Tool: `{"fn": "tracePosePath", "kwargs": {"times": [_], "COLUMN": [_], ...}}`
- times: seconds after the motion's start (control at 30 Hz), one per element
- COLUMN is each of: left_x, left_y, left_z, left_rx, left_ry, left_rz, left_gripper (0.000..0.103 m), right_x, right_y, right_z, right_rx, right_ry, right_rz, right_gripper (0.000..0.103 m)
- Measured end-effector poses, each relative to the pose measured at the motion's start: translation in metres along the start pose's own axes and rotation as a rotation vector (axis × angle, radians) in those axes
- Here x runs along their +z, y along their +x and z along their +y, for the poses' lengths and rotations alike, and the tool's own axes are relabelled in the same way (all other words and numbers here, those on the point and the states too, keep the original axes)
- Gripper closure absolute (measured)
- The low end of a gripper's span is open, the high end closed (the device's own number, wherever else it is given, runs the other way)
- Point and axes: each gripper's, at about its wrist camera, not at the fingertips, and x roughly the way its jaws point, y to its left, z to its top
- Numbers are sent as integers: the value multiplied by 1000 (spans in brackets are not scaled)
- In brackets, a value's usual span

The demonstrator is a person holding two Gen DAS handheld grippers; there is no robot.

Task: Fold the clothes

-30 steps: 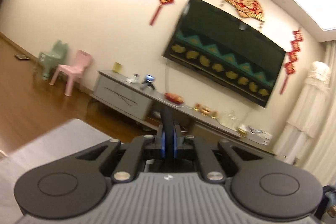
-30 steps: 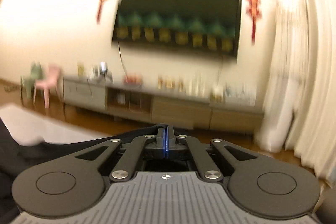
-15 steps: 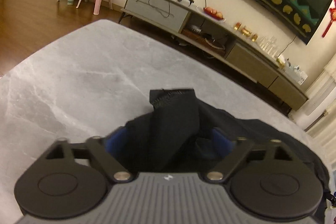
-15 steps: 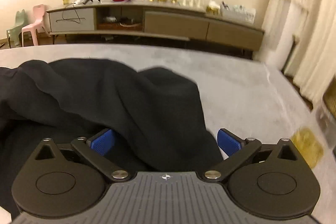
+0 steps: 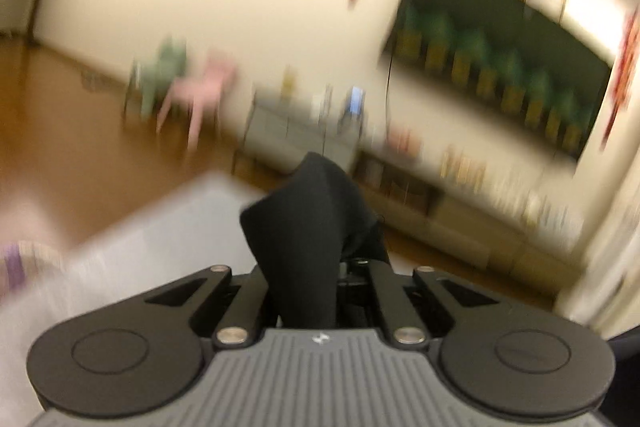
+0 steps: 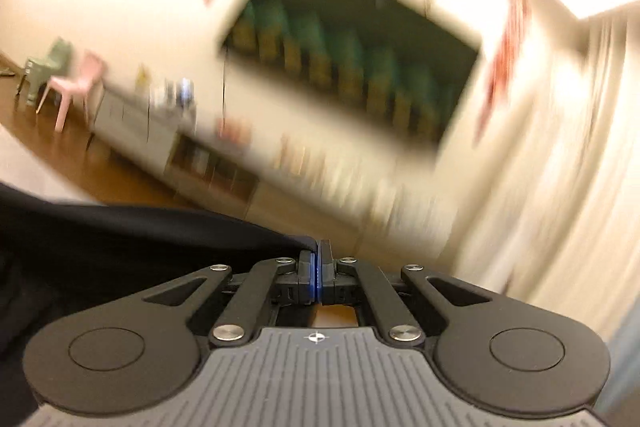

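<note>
With both your left gripper (image 5: 320, 267) and right gripper (image 6: 319, 267) clamped on the limp black fabric garment (image 5: 308, 227) raised above the pale grey table (image 5: 160, 227), a fast swing could tug the thin pinch free.

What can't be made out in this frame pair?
- Left wrist view: the black garment covers the left gripper fingertips; garment type unclear.
- Right wrist view: most of the garment is cut off at the left edge.
- Both views: motion blur smears the wall screen and cabinet items.
</note>
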Motion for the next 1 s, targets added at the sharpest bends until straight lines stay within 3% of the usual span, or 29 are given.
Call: {"fn": "tracePosePath", "kwargs": {"times": [0.07,0.1,0.17,0.23,0.27,0.3,0.37,0.4,0.43,0.57,0.67,0.73,0.77,0.8,0.87,0.9,1.0], "left_x": [2,-1,-13,-25,-28,-29,-27,-26,-25,-28,-34,-38,-41,-43,-46,-47,-46], "left_y": [-4,2,22,36,38,37,31,27,25,30,43,50,53,57,64,67,68], "left_z": [13,19,28,35,38,39,40,39,39,35,28,24,23,24,27,30,39], "left_rx": [43,74,128,160,160,153,128,109,101,102,105,118,127,138,162,175,193], "left_ry": [-29,-35,-32,-26,-21,-13,-10,-8,-8,-28,-11,10,19,22,19,13,-21], "left_rz": [7,57,192,293,312,322,318,315,310,317,350,366,373,380,395,401,404], "left_gripper": [98,98,98,98,98,98,97,96,93,78,77,77,77,77,78,78,79], "right_x": [28,27,-3,-43,-68,-93,-139,-154,-164,-170,-167,-163,-162,-160,-150,-141,-103], "right_y": [-15,-10,13,34,38,43,45,35,25,2,1,3,4,5,8,12,24], "right_z": [8,12,25,38,42,45,51,51,52,50,64,75,81,87,92,89,71], "right_rx": [-26,-11,55,125,156,187,236,236,237,273,324,361,379,398,403,403,304], "right_ry": [-77,-79,-46,23,104,185,348,422,473,609,590,559,543,527,426,380,163], "right_rz": [-102,-76,85,266,355,445,589,597,596,570,580,591,596,601,600,592,511], "right_gripper": [103,103,103,95,84,62,33,21,17,15,11,11,20,51,88,94,95]}}
